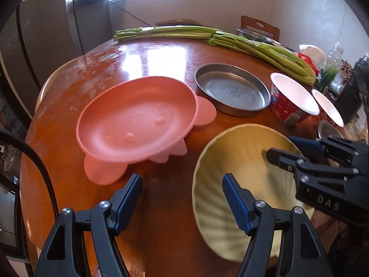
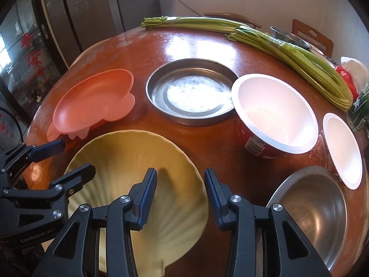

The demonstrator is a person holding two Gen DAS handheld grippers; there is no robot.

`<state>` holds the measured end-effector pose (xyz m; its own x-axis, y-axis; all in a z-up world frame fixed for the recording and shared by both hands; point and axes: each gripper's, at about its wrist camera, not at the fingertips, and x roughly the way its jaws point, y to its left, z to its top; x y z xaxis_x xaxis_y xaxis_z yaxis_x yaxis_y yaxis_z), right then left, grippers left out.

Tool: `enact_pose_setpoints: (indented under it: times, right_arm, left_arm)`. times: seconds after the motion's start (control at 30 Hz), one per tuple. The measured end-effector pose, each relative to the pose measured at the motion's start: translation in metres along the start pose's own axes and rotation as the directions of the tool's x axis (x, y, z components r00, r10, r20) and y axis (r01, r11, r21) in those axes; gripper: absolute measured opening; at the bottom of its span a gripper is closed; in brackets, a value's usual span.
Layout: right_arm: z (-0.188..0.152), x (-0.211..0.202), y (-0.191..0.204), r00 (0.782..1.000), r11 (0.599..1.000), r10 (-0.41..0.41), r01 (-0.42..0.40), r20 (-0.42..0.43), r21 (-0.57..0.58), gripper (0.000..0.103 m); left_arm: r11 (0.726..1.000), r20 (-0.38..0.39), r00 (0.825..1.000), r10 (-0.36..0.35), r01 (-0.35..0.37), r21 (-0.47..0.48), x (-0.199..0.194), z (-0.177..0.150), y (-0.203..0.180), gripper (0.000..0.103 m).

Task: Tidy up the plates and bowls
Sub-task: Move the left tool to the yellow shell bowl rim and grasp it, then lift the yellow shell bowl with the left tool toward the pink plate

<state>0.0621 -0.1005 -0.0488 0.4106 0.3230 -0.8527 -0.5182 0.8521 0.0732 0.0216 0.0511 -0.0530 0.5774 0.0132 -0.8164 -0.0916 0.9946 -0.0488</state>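
On the round reddish-brown wooden bench [image 2: 207, 43], six dishes can be counted in the right wrist view. One pink plastic plate with crab-like flaps [image 2: 92, 101] is seen at the far left. One flat round metal pan [image 2: 191, 92] is placed in the middle, just beside it. Two white-lined paper bowls are found to the right: a larger one with a red printed wall [image 2: 274, 113] and a smaller one [image 2: 343, 152] near the right edge. One deep steel bowl [image 2: 316, 210] is seen at the near right. One pale yellow shell-shaped ribbed plate [image 2: 138, 184] is located at the near side, between the pink plate and the steel bowl. Two bundles of green celery stalks [image 2: 299, 60] are laid along the far side.

The yellow plate is tilted, with its left rim raised. Its narrow hinge end is pointed to the near side and its fan is spread to the far side, so the long axis runs from near to far.

The left hand-held gripper [image 1: 182, 198] is held with its jaws apart, and nothing is pressed between them; its right finger [image 1: 235, 198] is seen over the left part of the yellow plate. The right hand-held gripper [image 2: 181, 198] is also seen with a gap between the jaws, above the right part of the plate, and nothing is gripped.
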Motion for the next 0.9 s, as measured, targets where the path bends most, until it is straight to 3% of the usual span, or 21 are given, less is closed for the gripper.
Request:
enact_pose_setpoints:
  times: [0.43,0.6,0.73,0.9]
  right_arm:
    - [-0.019,-0.013,0.000,0.999,0.999,-0.048,0.047,-0.011,-0.008,0.044]
    - [-0.023,-0.009,0.009,1.000,1.000,-0.014,0.014,-0.023,-0.008,0.045]
    - [-0.021,-0.010,0.011,0.999,1.000,0.029,-0.029,-0.019,0.012,0.045]
    - [-0.017,-0.010,0.009,0.998,0.997,0.056,-0.056,-0.013,0.050,0.044]
  left_arm:
    - [0.999,-0.026,0.999,-0.028,0.029,0.021,0.004,-0.016,-0.011,0.072]
    - [0.999,-0.018,0.999,-0.044,0.044,0.017,0.003,-0.017,-0.013,0.070]
    - [0.994,-0.006,0.994,-0.113,0.113,0.008,0.002,-0.016,-0.015,0.058]
    - [0.990,0.002,0.990,-0.139,0.139,-0.021,0.002,-0.013,-0.011,0.056]
